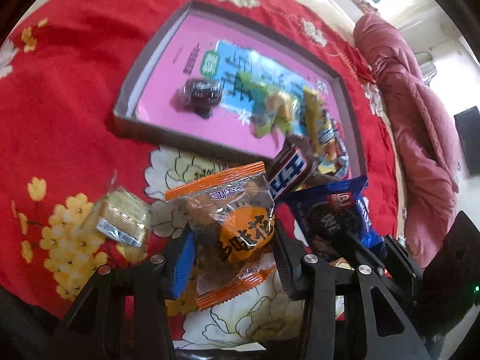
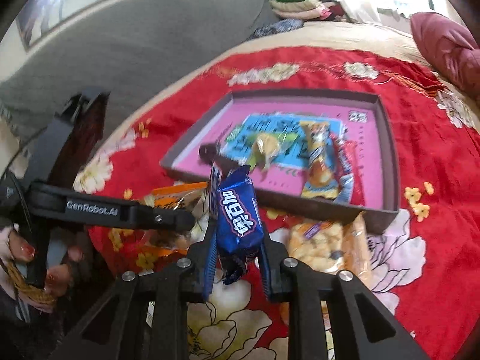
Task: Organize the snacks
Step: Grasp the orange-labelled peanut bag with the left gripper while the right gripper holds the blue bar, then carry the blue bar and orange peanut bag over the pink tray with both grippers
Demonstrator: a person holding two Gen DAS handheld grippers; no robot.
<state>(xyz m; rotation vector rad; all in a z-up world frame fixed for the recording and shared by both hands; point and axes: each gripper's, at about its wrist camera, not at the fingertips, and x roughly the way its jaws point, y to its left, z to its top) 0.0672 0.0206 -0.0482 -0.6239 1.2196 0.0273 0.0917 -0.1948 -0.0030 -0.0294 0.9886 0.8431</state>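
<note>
two packets up, tray not yet reached

we are gripping an orange peanut packet [image 1: 237, 234] in the left gripper [image 1: 232, 247], its pads pressing the packet's two sides, and a blue cookie packet [image 2: 238, 219] in the right gripper [image 2: 238, 250], its jaws nearly closed on the packet's lower half. both packets are hanging above the red floral cloth [image 1: 75, 69], just short of the near wall of the cardboard tray [image 2: 387, 138].

what we are worrying about: the wrappers are slick and puffed, so either could be sliding out if the hold softens. the two grippers are also working close together, and the blue packet is sitting right beside a brown chocolate bar [image 1: 288, 168], so a bump could be knocking something loose. the tray's near wall could be catching a low-hanging wrapper end.

the orange packet's long axis is running from the jaws up toward the tray, tilted a little left. the blue packet is standing nearly upright in the right wrist view, its crimped top leaning toward the tray.
</note>
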